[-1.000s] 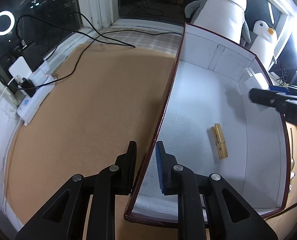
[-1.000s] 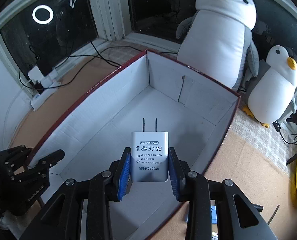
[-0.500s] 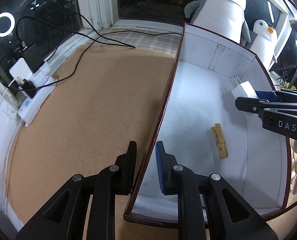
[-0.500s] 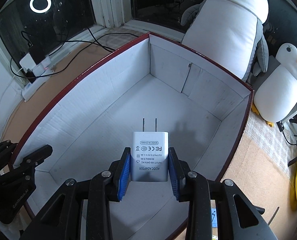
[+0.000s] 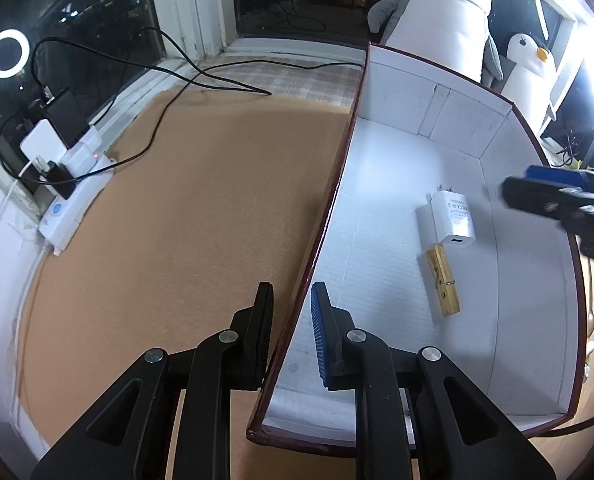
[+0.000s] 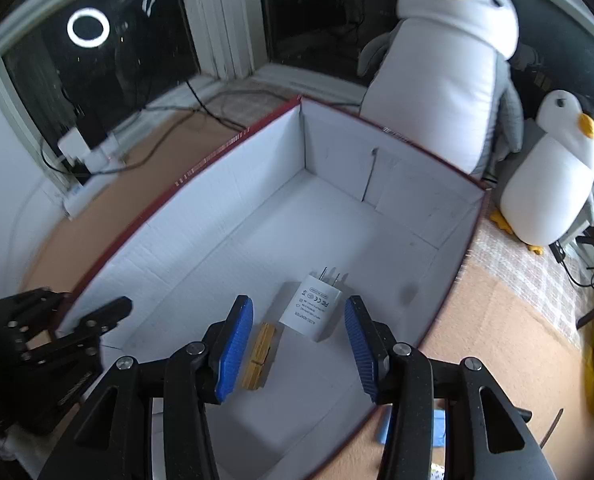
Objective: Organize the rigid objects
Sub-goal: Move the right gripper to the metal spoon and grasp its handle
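A white-lined box with a dark red rim (image 5: 329,208) (image 6: 233,140) stands on the brown mat. A white USB wall charger (image 5: 451,220) (image 6: 311,306) lies on the box floor, next to a wooden clothespin (image 5: 443,282) (image 6: 259,354). My right gripper (image 6: 299,332) is open and empty above the charger; it also shows at the right edge of the left wrist view (image 5: 557,200). My left gripper (image 5: 293,332) is shut on the box's left wall, one finger on each side of it.
Two plush penguins (image 6: 445,72) (image 6: 553,172) stand behind the box. A power strip with plugs and cables (image 5: 69,184) lies at the left by the window. A blue item (image 6: 433,428) lies on the mat outside the box's right wall.
My right gripper opened and let go of the charger, which now lies on the box floor by the clothespin. The right gripper has drawn back. The left gripper has not moved.
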Available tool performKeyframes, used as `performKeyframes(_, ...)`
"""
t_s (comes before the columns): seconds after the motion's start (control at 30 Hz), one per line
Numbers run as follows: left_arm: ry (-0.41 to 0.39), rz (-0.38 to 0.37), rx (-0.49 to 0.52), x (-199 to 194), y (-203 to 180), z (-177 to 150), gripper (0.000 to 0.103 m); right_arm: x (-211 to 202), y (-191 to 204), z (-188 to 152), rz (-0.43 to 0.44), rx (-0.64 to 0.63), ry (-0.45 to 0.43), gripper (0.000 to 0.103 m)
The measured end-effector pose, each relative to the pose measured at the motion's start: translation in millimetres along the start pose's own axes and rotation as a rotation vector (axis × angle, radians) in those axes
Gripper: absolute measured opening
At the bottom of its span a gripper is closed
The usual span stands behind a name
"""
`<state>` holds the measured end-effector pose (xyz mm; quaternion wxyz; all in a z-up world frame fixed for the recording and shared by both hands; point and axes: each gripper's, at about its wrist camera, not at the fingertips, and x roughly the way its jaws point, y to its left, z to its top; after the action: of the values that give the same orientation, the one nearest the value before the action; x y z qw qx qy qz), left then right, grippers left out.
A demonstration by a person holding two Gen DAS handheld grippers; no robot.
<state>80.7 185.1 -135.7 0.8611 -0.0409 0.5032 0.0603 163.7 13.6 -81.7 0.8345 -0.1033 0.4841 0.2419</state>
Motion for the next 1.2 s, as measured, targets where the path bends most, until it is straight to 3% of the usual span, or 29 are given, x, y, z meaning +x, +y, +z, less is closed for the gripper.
performKeyframes(0.23,0.017,0.023,0.006,2,-3,1,0.019,-42,-50,-29,-0.007,0.123,-0.058,0.047)
performKeyframes(0.4,0.029,0.037,0.031,2,-8,1,0.021,-69,-105,-66,-0.057,0.244,-0.072,0.047)
performKeyframes(0.73,0.054,0.085,0.063,3,-15,2,0.021,-87,-212,-158,-0.187,0.498,0.001,0.047)
performKeyframes(0.93,0.071,0.113,0.078,3,-21,1,0.022,-73,-239,-193,-0.218,0.563,0.075,0.047)
performKeyframes(1.2,0.082,0.139,0.084,4,-24,1,0.022,-47,-244,-208,-0.237,0.565,0.158,0.047)
